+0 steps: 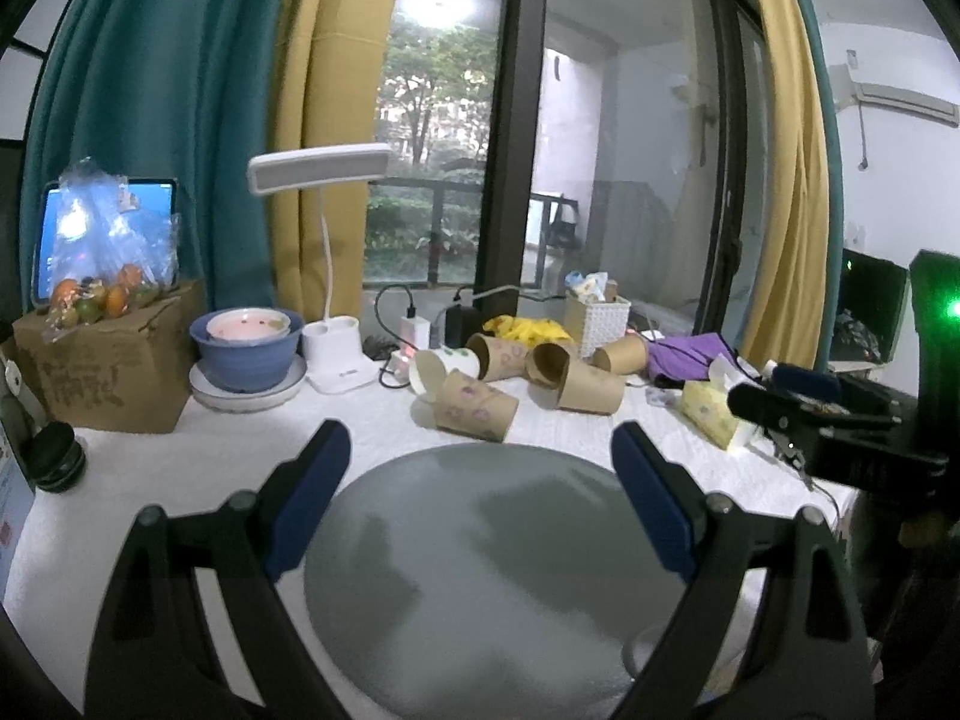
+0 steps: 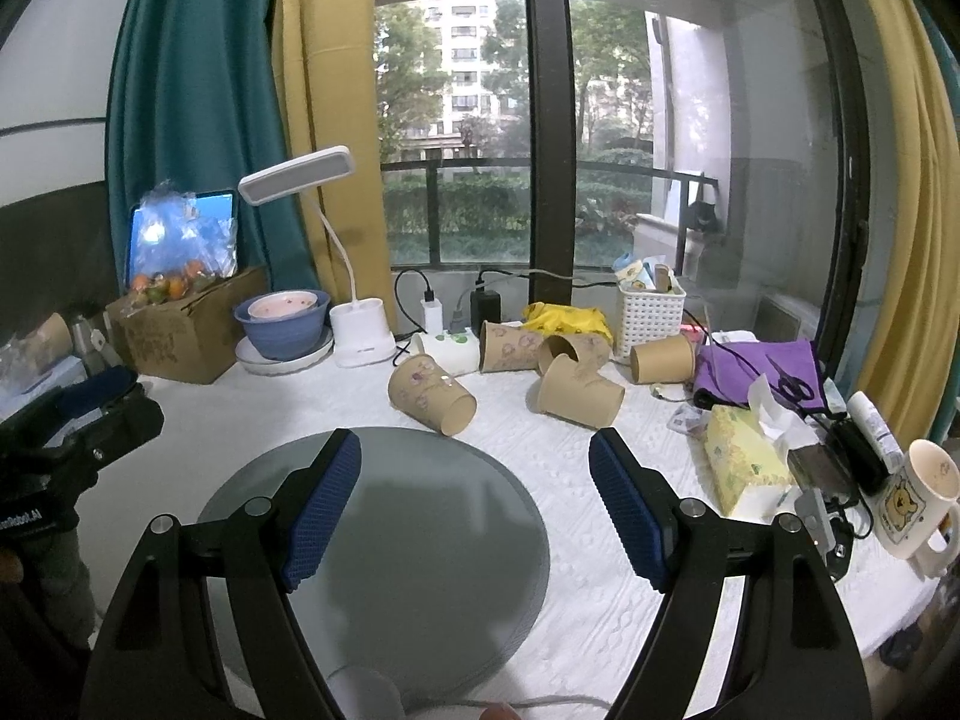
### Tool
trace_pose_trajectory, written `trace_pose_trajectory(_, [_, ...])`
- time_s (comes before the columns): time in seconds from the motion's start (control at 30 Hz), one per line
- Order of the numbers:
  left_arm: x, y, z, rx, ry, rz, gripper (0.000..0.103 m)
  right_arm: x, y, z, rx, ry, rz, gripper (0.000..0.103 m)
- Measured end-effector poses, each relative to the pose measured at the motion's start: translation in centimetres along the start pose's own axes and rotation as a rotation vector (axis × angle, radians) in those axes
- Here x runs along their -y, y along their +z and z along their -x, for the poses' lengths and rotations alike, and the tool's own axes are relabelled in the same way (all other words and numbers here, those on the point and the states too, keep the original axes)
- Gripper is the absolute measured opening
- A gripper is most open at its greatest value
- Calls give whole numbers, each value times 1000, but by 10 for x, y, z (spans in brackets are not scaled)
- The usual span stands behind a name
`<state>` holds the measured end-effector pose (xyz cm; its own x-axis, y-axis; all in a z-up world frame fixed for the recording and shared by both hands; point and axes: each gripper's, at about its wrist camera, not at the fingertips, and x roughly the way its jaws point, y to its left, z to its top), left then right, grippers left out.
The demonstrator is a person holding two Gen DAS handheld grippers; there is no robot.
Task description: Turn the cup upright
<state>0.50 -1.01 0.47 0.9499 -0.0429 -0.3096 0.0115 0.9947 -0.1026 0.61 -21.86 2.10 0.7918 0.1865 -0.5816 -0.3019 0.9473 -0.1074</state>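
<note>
right gripper (image 2: 474,501) hangs over the grey round mat (image 2: 420,570), fingers spread wide, holding nothing; left gripper (image 1: 480,489) likewise released and empty. the nearest cup (image 2: 431,394) lies on its side just beyond the mat's far edge, ahead and slightly left of the right gripper, mouth toward the near right, base toward the far left. judged about equally reachable by either. other tipped cups (image 2: 579,390) crowd behind and right; the mat offers open room.

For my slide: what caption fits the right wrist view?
Open right gripper above grey mat, facing tipped paper cups.
</note>
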Motion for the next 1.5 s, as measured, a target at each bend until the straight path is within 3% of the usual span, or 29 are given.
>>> trace_pose_trajectory(0.3, [3, 8, -38, -76, -32, -43, 90, 18, 5, -28, -13, -16, -13, 81])
trace_pose_trajectory(0.53, [17, 23, -93, -163, -75, -110, 90, 44, 6, -56, -32, -36, -51, 81])
trace_pose_trajectory(1.03, [67, 64, -215, -330, -204, -287, 90, 122, 20, -113, -79, -132, -154, 81])
trace_pose_trajectory(1.23, [100, 75, -269, -386, -244, -389, 90, 160, 24, -137, -99, -202, -202, 81])
trace_pose_trajectory(1.5, [146, 86, -343, -443, -292, -505, 90, 204, 28, -165, -125, -233, -240, 81])
